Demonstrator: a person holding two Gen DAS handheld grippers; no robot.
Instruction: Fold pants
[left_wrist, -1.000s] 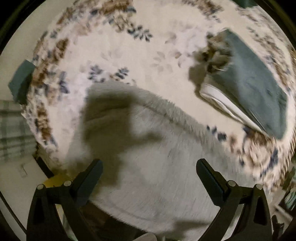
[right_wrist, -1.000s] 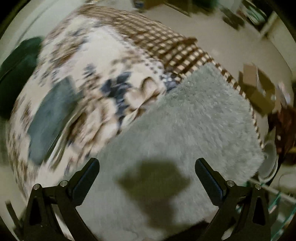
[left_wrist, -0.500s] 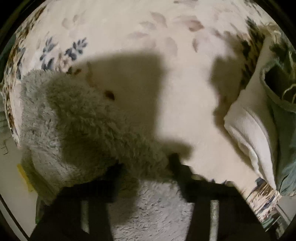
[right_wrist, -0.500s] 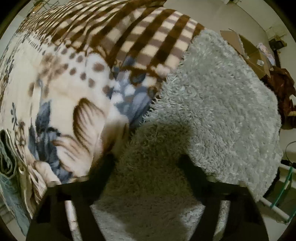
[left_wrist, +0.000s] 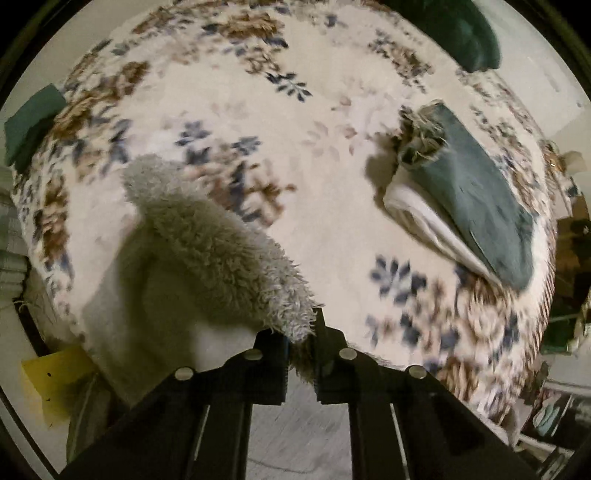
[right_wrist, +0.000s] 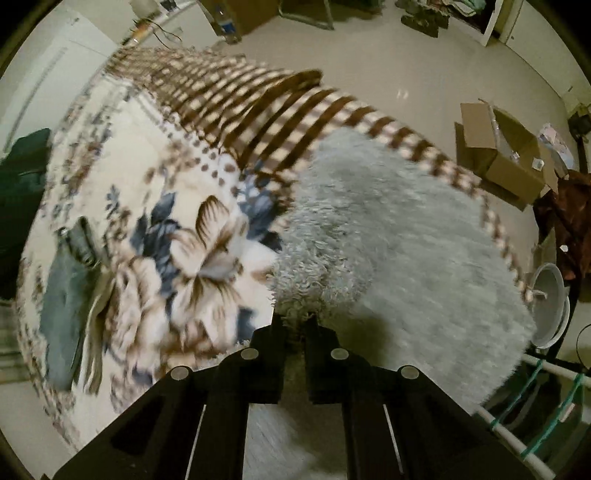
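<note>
Both grippers pinch the fluffy grey pants as a fold gets under way on a flower-patterned blanket (left_wrist: 332, 229). In the left wrist view, the left gripper (left_wrist: 301, 334) at 6 o'clock has its jaws pressed together on a corner of the pants (left_wrist: 221, 254), which rise off the blanket as a shaggy flap running toward 9 o'clock. In the right wrist view, the right gripper (right_wrist: 295, 325), also at 6 o'clock, is clamped on another bunched edge of the same garment, while the bulk of the pants (right_wrist: 406, 251) lies flat toward 3 o'clock, near the brown checked border (right_wrist: 258, 107).

Judged from this, the step in hand is the lift-and-carry: 2 points of 1 edge are gripped and raised, and the fold itself is not yet laid. The next move appears to call for carrying both held points across together, level with each other, so the lifted edge lands square on the far edge of the spread cloth before either grip is let go. The thick pile may slip or drag unevenly. A folded teal-and-white stack (left_wrist: 469, 206) lies well apart at 3 o'clock in the left view.
</note>
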